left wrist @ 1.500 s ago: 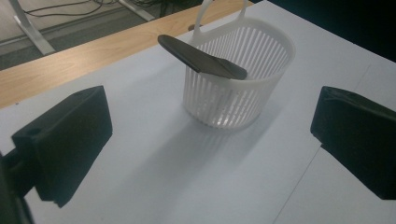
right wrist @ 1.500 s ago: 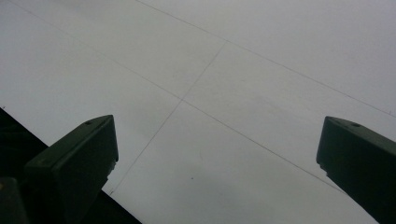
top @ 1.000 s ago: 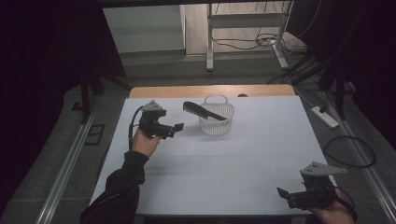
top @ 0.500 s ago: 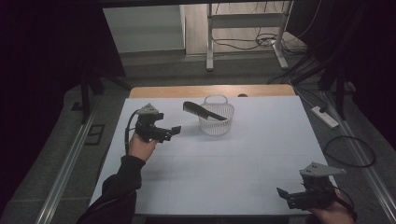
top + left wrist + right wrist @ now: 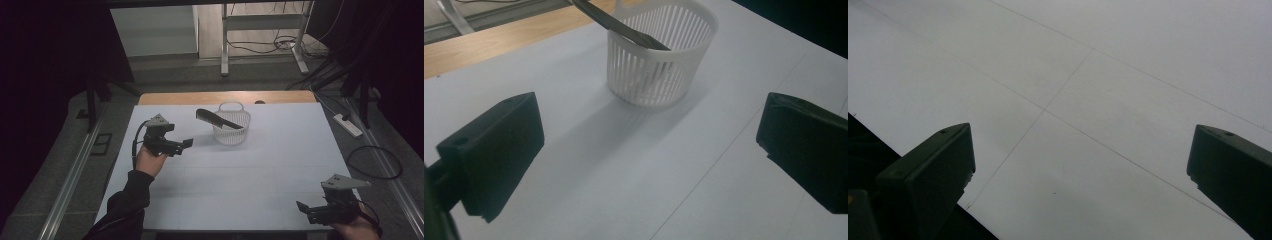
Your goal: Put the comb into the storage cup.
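Observation:
A small white slatted basket (image 5: 231,126) (image 5: 659,55) stands upright near the far middle of the white table (image 5: 225,185). A dark comb (image 5: 216,118) (image 5: 616,24) leans in it, its end sticking out over the rim to the left. My left gripper (image 5: 185,145) (image 5: 649,160) hovers left of the basket, jaws wide apart and empty, pointing toward it. My right gripper (image 5: 302,209) (image 5: 1080,175) sits low at the table's near right corner, open, with bare table between its jaws.
A wooden strip (image 5: 225,97) runs along the table's far edge. Beyond it are a metal frame's legs (image 5: 225,55) and cables on the floor. A power strip (image 5: 348,125) and a cable loop (image 5: 372,162) lie right of the table.
My left gripper has drawn back slightly left and toward the near side, away from the basket. The right gripper has stayed put.

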{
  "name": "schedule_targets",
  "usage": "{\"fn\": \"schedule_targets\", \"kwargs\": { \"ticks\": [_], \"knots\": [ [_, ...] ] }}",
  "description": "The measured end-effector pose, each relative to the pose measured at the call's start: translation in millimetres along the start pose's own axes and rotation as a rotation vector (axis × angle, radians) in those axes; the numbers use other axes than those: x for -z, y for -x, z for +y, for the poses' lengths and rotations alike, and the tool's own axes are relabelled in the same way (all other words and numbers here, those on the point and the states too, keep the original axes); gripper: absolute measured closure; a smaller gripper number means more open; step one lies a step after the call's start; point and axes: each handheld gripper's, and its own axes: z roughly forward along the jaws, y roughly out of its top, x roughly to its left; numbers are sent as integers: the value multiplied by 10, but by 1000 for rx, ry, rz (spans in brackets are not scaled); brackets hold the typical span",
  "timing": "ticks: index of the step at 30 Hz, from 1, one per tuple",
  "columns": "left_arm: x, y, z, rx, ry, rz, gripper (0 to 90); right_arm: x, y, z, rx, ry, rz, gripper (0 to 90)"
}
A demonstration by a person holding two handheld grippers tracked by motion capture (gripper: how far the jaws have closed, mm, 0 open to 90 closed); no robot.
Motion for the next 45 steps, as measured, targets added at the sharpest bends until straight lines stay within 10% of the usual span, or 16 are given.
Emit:
{"fn": "schedule_targets", "kwargs": {
  "ticks": [45],
  "knots": [
    [438,153,-294,27,-10,10,0,-6,-7,4,2,-7,-5,0]
  ]
}}
